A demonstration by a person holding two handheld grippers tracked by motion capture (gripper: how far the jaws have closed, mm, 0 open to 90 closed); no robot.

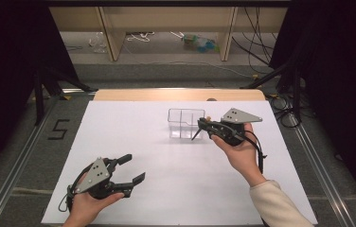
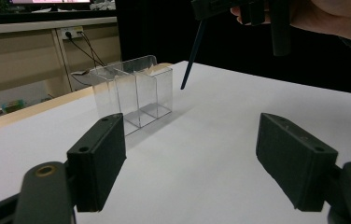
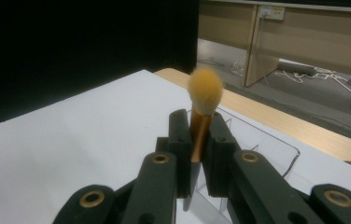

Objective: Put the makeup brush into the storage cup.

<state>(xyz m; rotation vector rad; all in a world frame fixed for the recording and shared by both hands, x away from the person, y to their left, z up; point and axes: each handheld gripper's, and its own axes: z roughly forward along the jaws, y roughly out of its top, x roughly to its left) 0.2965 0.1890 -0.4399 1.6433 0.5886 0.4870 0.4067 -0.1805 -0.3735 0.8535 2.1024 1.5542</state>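
Observation:
A clear plastic organizer box (image 1: pixel 185 124) with compartments stands on the white table sheet (image 1: pixel 176 189), toward the back. Just right of it, my right gripper (image 1: pixel 205 126) is shut on a makeup brush (image 3: pixel 205 93). Its orange bristle head points up and its dark handle (image 2: pixel 192 56) slants down toward the sheet beside the box (image 2: pixel 134 93). In the right gripper view both pads clamp the copper ferrule, with the box (image 3: pixel 257 144) below. My left gripper (image 1: pixel 134 168) rests near the front left of the sheet, open with nothing between its fingers (image 2: pixel 96 163).
The sheet covers a wooden tabletop (image 1: pixel 176 94) whose far edge shows. Beyond it are shelf legs (image 1: pixel 112 42), cables and small items on the floor. Metal rails flank the table, and a "5" mark (image 1: pixel 58 128) lies on the floor at left.

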